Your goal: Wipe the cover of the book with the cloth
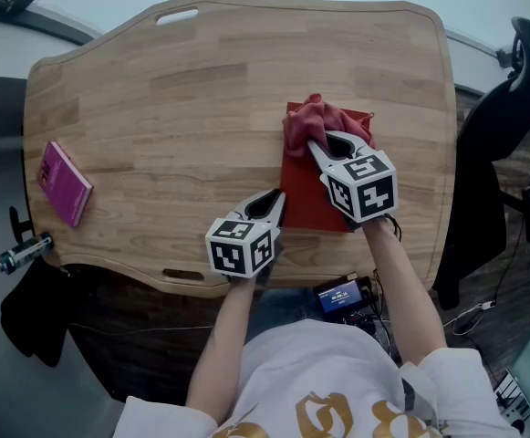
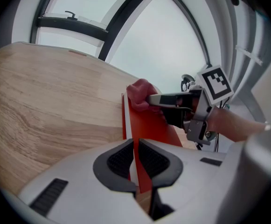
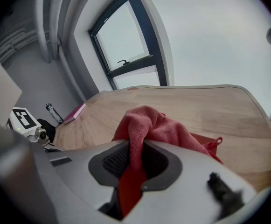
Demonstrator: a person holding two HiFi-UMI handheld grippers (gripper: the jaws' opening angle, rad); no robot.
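A red book (image 1: 306, 194) lies flat on the wooden table (image 1: 182, 99), right of centre. A pinkish-red cloth (image 1: 317, 119) is bunched on the book's far end. My right gripper (image 1: 324, 144) is shut on the cloth (image 3: 147, 125), pressing it onto the cover. My left gripper (image 1: 278, 201) is shut on the book's near left edge (image 2: 134, 146), the red cover (image 2: 147, 127) running between its jaws. In the left gripper view the right gripper (image 2: 156, 99) shows ahead, with the cloth (image 2: 137, 93) at its tip.
A pink book (image 1: 64, 182) lies at the table's left edge (image 3: 74, 113). A dark bottle (image 1: 23, 254) hangs off the left side. A black chair (image 1: 497, 144) stands at the right. Windows rise behind the table.
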